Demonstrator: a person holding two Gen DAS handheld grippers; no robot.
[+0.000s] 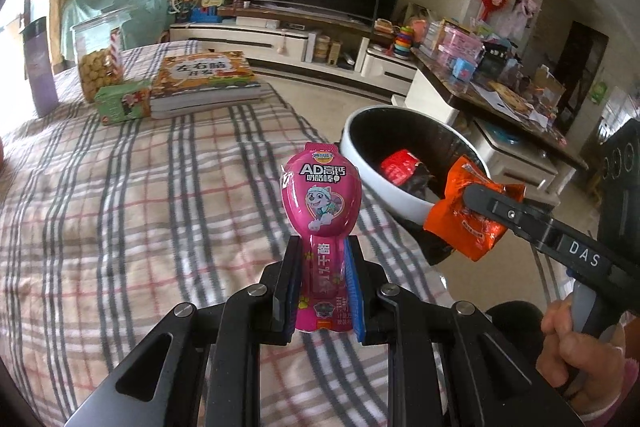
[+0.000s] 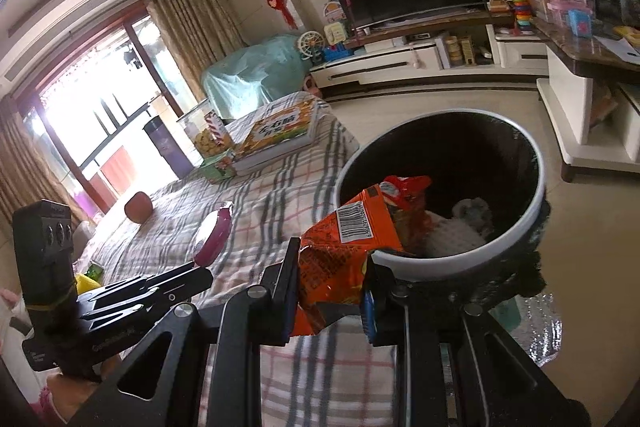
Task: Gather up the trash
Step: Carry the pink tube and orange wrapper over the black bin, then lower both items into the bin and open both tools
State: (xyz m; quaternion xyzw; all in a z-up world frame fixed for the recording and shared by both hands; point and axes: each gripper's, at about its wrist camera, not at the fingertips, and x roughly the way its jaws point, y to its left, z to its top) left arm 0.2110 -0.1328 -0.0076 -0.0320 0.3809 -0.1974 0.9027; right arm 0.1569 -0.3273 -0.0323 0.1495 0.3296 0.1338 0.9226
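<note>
Bin (image 2: pixel 516 227) — red wrapper (image 1: pixel 398 165) inside

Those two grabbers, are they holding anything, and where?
Left gripper pinches the pink wrapper by its narrow lower end; right gripper clamps the orange wrapper at its lower edge.

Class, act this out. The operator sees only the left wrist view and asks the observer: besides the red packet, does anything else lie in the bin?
Observer: Yes. A white crumpled wad lies low in the bin, to the right of the red packet.
Operator: Is there print on the far side of the orange wrapper?
Observer: The orange wrapper, pinched in the right claw, shows a white barcode label near its top.
Operator: Are there scraps on the checked cloth outside my view?
Observer: A small yellow piece and a green piece lie on the checked cloth. They are too small to identify.
</note>
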